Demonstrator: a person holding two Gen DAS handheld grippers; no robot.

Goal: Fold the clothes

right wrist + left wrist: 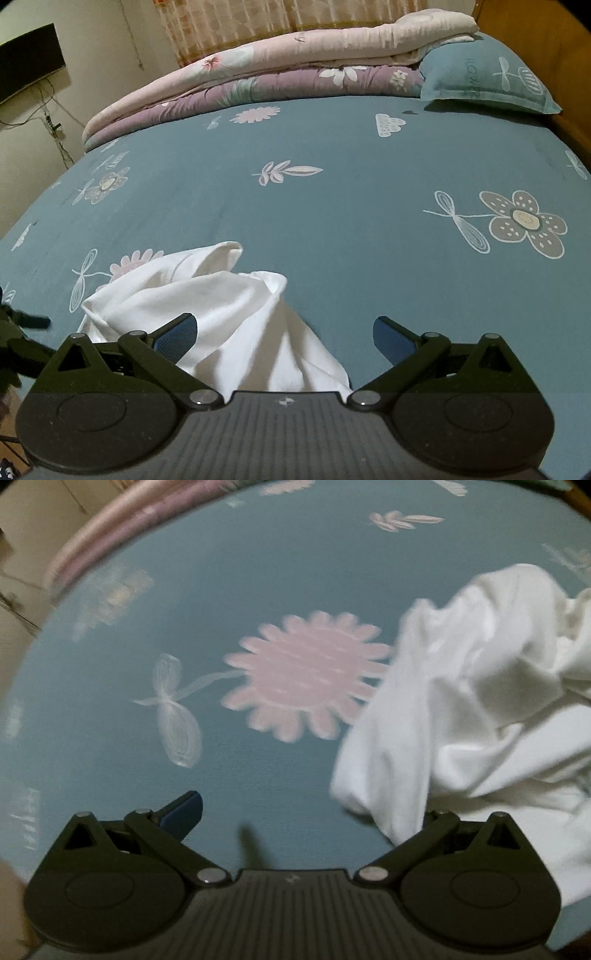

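A crumpled white garment (pixel 461 709) lies bunched on the teal flowered bed sheet (pixel 258 572), to the right in the left wrist view. My left gripper (pixel 295 812) is open beside it. Its left blue pad (pixel 184 810) is bare, and the garment's edge drapes over the right finger and hides it. In the right wrist view the same garment (pixel 207 295) lies heaped just ahead. My right gripper (pixel 284 336) is open, low over the garment's near end, with cloth between its blue pads (pixel 391 339). Part of the left gripper (pixel 22 325) shows at the left edge.
Folded pink and purple quilts (pixel 258 74) are stacked along the bed's far side, with a teal pillow (pixel 487 81) beside them. A wooden headboard (pixel 554 55) is on the right. A dark screen (pixel 26 59) hangs on the left wall. Sheet (pixel 332 221) stretches beyond the garment.
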